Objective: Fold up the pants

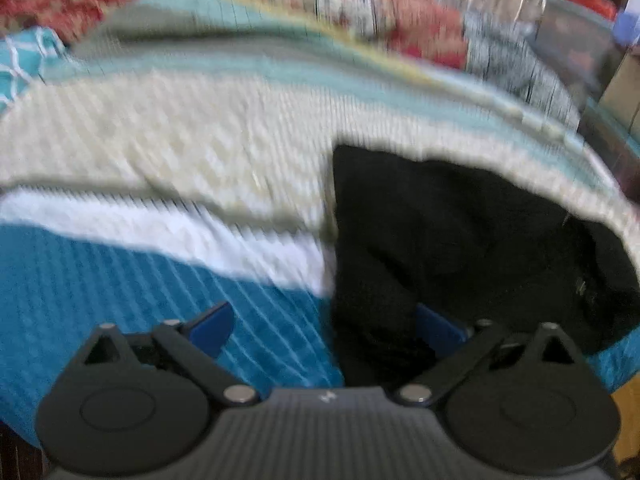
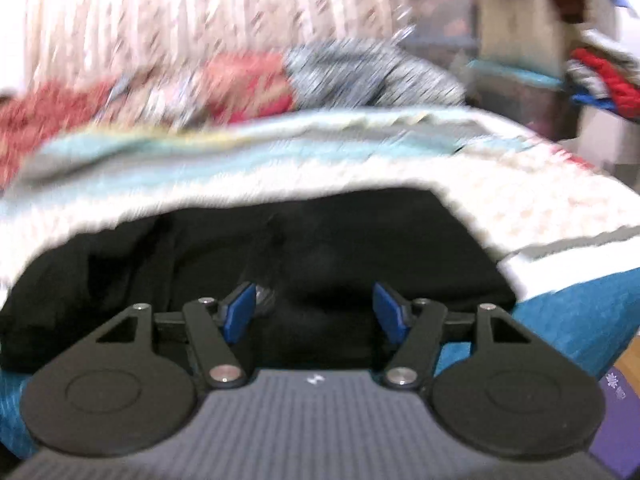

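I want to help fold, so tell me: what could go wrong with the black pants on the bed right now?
1. Both views are blurry, so aiming a grab may miss.
2. The black pants lie bunched, so a pinch might catch several layers.
3. The left gripper is open over the pants' edge, so it might also pinch the striped blanket.

Bed covered by a ribbed blanket (image 1: 168,136) striped teal, white, cream and pale aqua. Rumpled red patterned bedding (image 2: 240,84) and a grey-speckled cloth (image 2: 360,68) along its far side. Pale patterned curtain (image 2: 160,12) behind. Stacked storage drawers (image 2: 448,20) at right. Wooden floor (image 2: 616,352). Frames motion-blurred.
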Tool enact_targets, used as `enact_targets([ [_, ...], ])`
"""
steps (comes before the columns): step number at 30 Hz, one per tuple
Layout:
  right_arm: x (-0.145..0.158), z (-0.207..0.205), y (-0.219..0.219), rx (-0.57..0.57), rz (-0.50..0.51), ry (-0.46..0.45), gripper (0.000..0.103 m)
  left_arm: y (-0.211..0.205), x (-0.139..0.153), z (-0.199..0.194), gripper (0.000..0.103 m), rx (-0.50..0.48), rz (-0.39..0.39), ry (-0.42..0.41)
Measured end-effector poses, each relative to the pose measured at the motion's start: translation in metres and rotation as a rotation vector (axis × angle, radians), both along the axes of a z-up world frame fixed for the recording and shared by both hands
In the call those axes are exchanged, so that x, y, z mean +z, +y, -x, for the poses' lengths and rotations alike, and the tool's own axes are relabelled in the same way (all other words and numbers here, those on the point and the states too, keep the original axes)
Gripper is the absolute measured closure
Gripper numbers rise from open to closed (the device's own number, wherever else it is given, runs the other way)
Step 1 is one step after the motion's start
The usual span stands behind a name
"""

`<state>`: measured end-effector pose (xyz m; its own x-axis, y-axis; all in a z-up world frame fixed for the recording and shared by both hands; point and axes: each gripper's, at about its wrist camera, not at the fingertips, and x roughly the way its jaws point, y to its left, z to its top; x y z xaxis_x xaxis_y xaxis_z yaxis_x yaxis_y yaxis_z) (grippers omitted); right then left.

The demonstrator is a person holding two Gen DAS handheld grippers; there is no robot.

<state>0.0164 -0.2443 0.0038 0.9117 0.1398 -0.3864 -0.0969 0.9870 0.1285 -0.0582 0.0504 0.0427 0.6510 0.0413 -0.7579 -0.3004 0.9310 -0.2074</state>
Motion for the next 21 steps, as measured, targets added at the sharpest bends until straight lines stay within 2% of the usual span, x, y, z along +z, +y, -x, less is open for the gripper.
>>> enact_targets([
  [2,0.003,0.000,-0.027,-0.076,-0.032,-0.023,0.034,0.009,0.017,0.009,0.007,0.025,-0.002,-0.049],
  [4,-0.001,-0.005,-0.058,-0.159,-0.081,-0.013,0.032,0.015,0.028,0.009,0.008,0.042,0.030,-0.071],
  [7,-0.016,-0.018,-0.097,-0.254,-0.193,0.033,0.032,0.016,0.036,0.002,0.011,0.048,0.082,-0.069],
  [10,-0.031,-0.030,-0.117,-0.256,-0.311,0.070,0.032,0.003,0.039,-0.011,0.014,0.000,0.105,-0.044],
  [15,-0.045,-0.044,-0.115,-0.189,-0.358,0.127,0.032,-0.033,0.051,-0.037,0.014,-0.120,0.115,-0.039],
  [17,-0.043,-0.043,-0.113,-0.176,-0.369,0.118,0.048,-0.051,0.060,-0.051,0.014,-0.182,0.109,-0.048],
  [18,-0.041,-0.043,-0.112,-0.156,-0.380,0.124,0.066,-0.060,0.065,-0.059,0.014,-0.214,0.106,-0.051],
  [19,-0.039,-0.044,-0.110,-0.147,-0.382,0.136,0.070,-0.071,0.071,-0.070,0.013,-0.252,0.108,-0.053],
  [20,-0.036,-0.045,-0.108,-0.141,-0.372,0.133,0.085,-0.083,0.075,-0.079,0.013,-0.287,0.124,-0.047],
  [21,-0.031,-0.043,-0.104,-0.115,-0.360,0.120,0.086,-0.095,0.080,-0.089,0.012,-0.324,0.129,-0.049],
])
